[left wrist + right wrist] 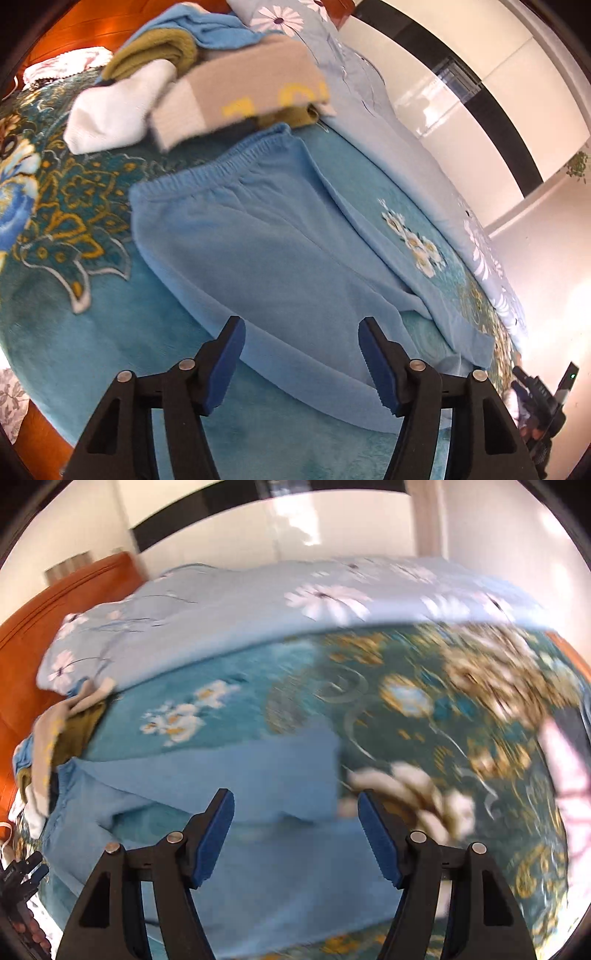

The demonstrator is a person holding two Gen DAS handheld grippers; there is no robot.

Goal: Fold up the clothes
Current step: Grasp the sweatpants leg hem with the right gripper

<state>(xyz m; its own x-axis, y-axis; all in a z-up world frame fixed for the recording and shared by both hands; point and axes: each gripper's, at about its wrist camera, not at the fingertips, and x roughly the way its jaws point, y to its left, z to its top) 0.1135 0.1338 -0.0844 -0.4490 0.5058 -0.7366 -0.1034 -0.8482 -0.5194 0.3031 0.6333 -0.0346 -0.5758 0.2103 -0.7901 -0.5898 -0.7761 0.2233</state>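
Note:
A pair of light blue pants [280, 236] lies flat on the teal floral bedspread [55, 206], its elastic waistband toward the clothes pile. My left gripper [301, 363] is open and empty, hovering just above the near edge of one pant leg. In the right wrist view the same blue pants [258, 775] lie with the leg ends pointing right. My right gripper [295, 834] is open and empty above the leg. The right wrist view is motion-blurred.
A pile of clothes lies beyond the waistband: a beige piece with yellow print [255, 92], a white one [110, 110], an olive one [159, 51] and a blue one [214, 29]. A light blue daisy quilt [258, 605] lies along the bed's far side. An orange headboard [55, 602] stands behind.

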